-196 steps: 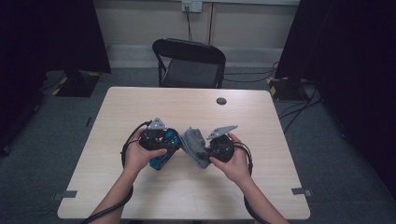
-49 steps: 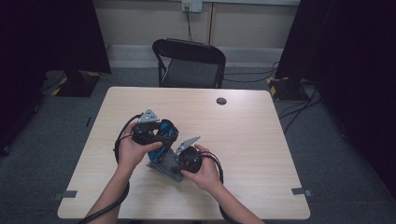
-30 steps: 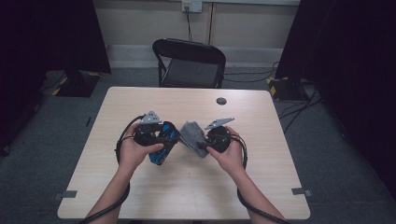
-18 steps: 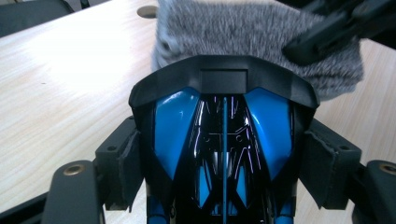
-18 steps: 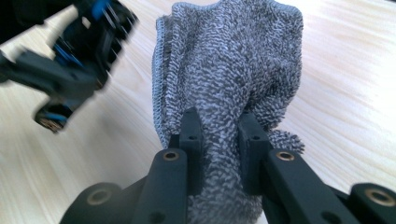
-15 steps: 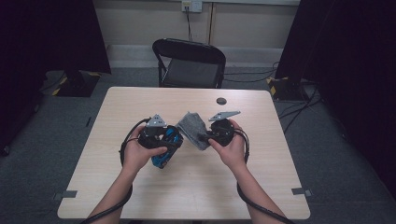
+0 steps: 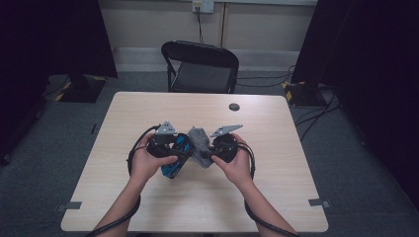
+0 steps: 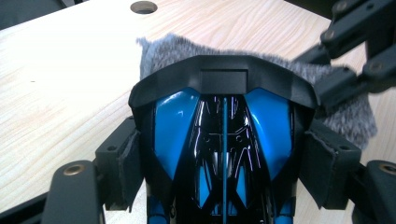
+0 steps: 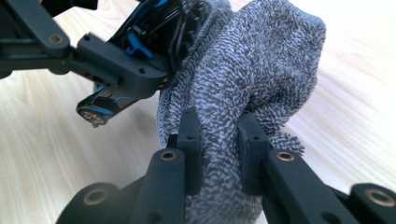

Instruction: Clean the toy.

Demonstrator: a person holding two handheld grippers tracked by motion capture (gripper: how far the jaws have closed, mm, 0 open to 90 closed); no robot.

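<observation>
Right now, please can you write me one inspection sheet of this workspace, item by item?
Surface: light wooden table, with a round hole near its far edge.
Job's things: blue and black toy car; grey cloth against its front end.
Clutter: nothing seen.
Grippers: left hand-held gripper clamps the car's sides; right hand-held gripper is shut on the cloth.
Cables: a black cable loops from each gripper.
Surroundings: black folding chair, grey carpet, dark curtains.

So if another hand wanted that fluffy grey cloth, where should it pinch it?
Probably the loose upper fold of the fluffy grey terry cloth, coming from above. It bunches up free there, while the right hand-held gripper is shut on its lower part and the glossy blue and black toy car presses against its side.
</observation>
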